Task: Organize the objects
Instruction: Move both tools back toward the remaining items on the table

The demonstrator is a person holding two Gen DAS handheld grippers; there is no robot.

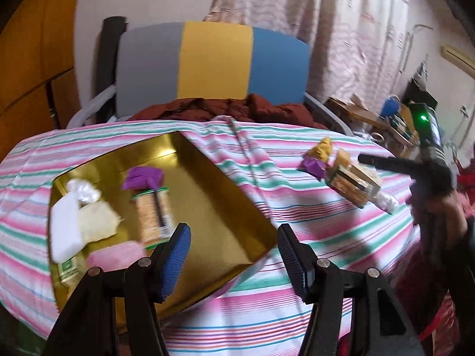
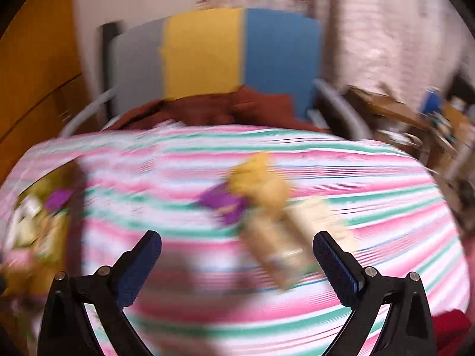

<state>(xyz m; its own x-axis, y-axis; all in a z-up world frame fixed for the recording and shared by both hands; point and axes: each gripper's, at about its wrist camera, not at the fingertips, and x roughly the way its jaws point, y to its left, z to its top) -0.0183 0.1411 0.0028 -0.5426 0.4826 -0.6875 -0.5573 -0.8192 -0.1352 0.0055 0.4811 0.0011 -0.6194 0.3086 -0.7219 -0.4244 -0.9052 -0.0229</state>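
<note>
The left claw stands open with nothing between its blue ribbed pads; it hangs above the near right corner of a gold tray. The tray rests on a surface covered by a striped cloth in pink, green and white. Inside the tray lie a purple packet, a long snack pack below it, a white pouch, a pale yellow packet and a pink packet; the pink packet sits just beside the left pad. The right claw is also open and empty. In the right wrist view, which is heavily blurred, it hovers over a small cluster of loose packets on the cloth, well apart from the tray: a purple one, a yellow one and longer tan packs, touching or overlapping one another. The left wrist view shows this cluster to the right of the tray, with a person's hand holding the right tool beyond it. Behind the surface stands a chair with a grey, yellow and blue back, a dark red cloth lying on its seat, and a curtain hangs behind.
</note>
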